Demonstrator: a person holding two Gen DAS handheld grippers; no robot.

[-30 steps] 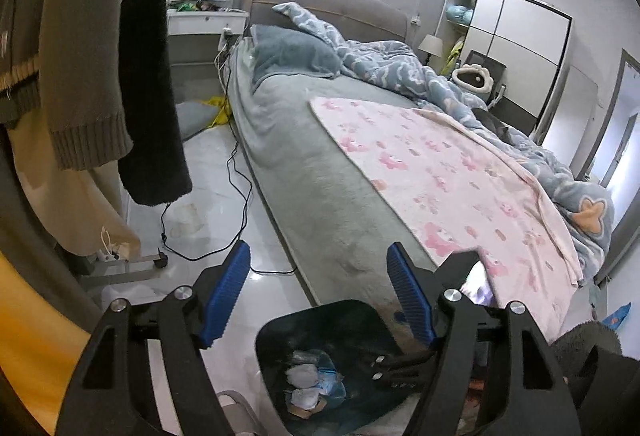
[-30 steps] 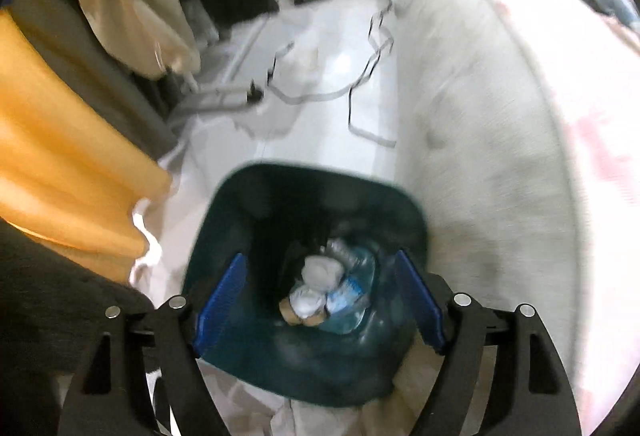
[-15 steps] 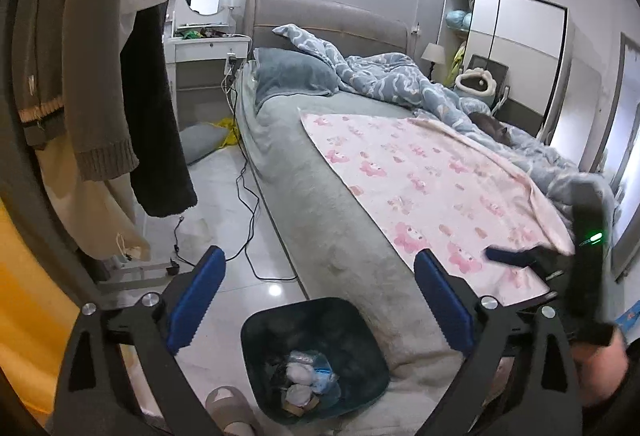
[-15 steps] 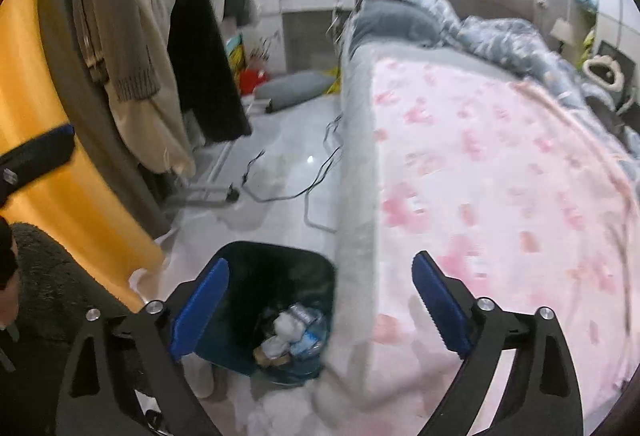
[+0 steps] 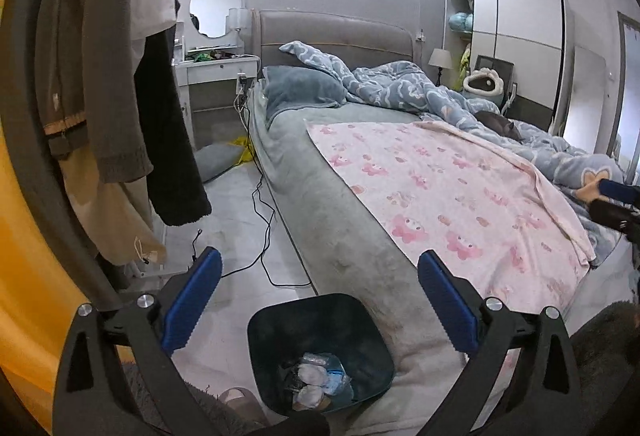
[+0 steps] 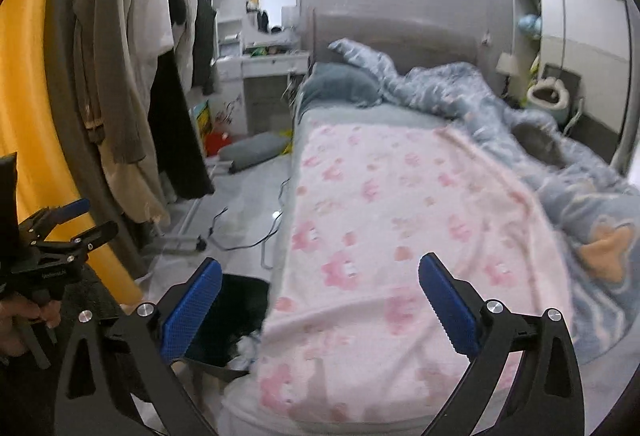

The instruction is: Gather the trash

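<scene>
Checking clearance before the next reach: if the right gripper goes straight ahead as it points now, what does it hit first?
Most likely the pink patterned blanket on the bed: it fills the gap between the open right gripper fingers. The dark trash bin sits lower left, off that line. Depth is unclear.

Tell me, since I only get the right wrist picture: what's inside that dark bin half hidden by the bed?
Observer: The left wrist view looks straight into the bin. Crumpled white tissues and a bluish wrapper lie at the bottom.
Operator: Anything beside it?
Observer: What looks like a slipper, on the floor at the bin's left.
Operator: Is the other gripper carrying anything?
Observer: No, the left gripper is open, with nothing between its fingers.
</scene>
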